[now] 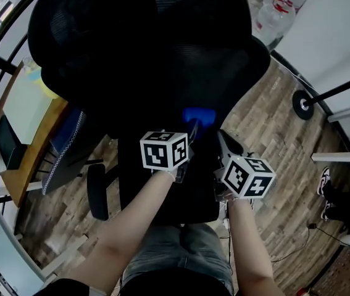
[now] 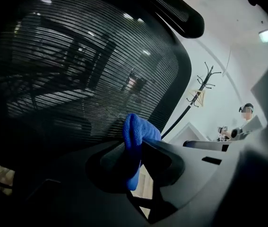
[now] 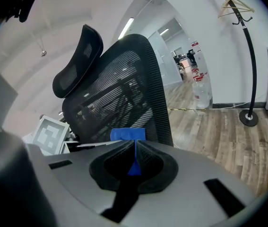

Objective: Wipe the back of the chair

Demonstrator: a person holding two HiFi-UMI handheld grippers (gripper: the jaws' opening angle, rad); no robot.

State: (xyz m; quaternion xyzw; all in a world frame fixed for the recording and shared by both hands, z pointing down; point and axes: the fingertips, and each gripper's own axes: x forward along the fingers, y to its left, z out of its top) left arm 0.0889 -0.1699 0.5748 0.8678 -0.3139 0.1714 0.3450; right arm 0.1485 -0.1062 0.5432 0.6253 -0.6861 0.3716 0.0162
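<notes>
The left claw is closed on a thick fold of the blue cloth, which bulges out past the jaw tips. The right claw is closed as well, with a thin blue strip pinched between its jaws and a flat blue edge showing just beyond them. The head view shows only one blue patch, so both probably hold the same cloth, though I cannot be sure.

The chair back lies straight ahead of the left claw, on its far side. Black mesh fills that view, and the cloth sits just in front of the lower part of it; I cannot tell whether the two touch. The back's long axis runs upright with a slight lean, up to the headrest. From the right claw the back stands further off, to the far left, with its right edge turned toward the camera. The left claw is therefore the nearer one. I judge that the wipe calls for pressing the cloth forward onto the mesh and running it along the back's height.

The chair stands on a wood-plank floor. A desk lies to the left, water bottles sit at the far right, and a coat stand rises on the right.
</notes>
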